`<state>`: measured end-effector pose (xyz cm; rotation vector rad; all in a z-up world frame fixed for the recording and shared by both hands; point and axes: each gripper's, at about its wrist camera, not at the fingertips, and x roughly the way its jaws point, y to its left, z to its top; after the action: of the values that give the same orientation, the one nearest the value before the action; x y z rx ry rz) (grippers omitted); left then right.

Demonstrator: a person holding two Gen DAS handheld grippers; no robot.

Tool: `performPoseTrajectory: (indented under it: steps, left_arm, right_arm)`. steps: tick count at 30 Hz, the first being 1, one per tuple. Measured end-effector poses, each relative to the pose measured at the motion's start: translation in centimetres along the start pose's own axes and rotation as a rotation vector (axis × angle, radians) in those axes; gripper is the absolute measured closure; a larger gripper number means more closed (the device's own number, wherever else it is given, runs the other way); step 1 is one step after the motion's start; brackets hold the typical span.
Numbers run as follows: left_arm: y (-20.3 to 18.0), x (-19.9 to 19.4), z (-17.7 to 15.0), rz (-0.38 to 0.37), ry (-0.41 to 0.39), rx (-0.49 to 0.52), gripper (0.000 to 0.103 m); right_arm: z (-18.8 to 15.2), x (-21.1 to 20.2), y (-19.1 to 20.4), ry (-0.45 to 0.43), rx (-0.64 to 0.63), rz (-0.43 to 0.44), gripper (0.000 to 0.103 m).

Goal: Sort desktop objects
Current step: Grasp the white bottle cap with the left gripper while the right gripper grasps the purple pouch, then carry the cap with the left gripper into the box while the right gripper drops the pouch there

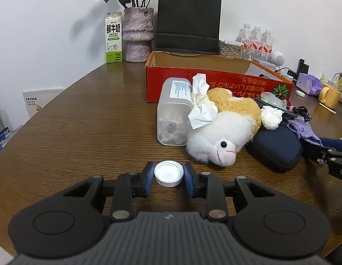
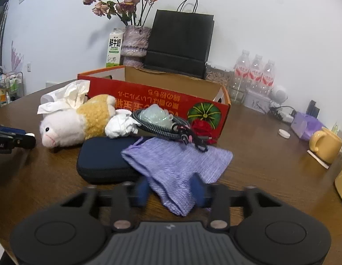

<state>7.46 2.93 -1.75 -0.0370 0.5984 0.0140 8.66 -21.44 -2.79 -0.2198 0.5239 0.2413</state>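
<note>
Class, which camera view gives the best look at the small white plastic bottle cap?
The left wrist view. There the small white plastic bottle cap lies open side up on the brown wooden table, gripped between the blue pads of the left gripper. The right wrist view shows only a sliver of it beside that gripper at the left edge.

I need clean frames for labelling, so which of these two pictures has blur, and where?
Right wrist view: the right tongs are smeared around the purple cloth pouch, while the background stays fairly sharp. Left wrist view: crisp throughout, the left tongs and white cap sharp.

White cap point(image 1: 169, 173), lilac woven pouch point(image 2: 177, 167), red box point(image 2: 157, 101).
</note>
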Motion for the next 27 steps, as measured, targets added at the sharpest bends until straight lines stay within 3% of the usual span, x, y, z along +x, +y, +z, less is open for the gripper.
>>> performPoseTrajectory:
  steps: [3,6,15,27]
  left_arm:
    - [0.1,-0.2,0.0,-0.008,-0.005,-0.007,0.074]
    - [0.2,-0.7,0.1,-0.012,-0.023,-0.009,0.074]
    - [0.2,-3.3,1.6,-0.029,-0.116,0.002,0.074]
    - [-1.0,-5.6,6.7,-0.071,-0.266,0.052,0.074]
  right_arm:
    - [-0.2,-0.7,-0.1,-0.029,0.003,-0.004,0.096]
    - [-0.2,-1.9,-0.1,-0.069,-0.001,-0.019,0.099]
    - [1.4,-6.2,-0.2,-0.217,-0.037,-0.08,0.101]
    - [6.7,-8.2,-1.5,-0.367,-0.079,-0.102,0.102]
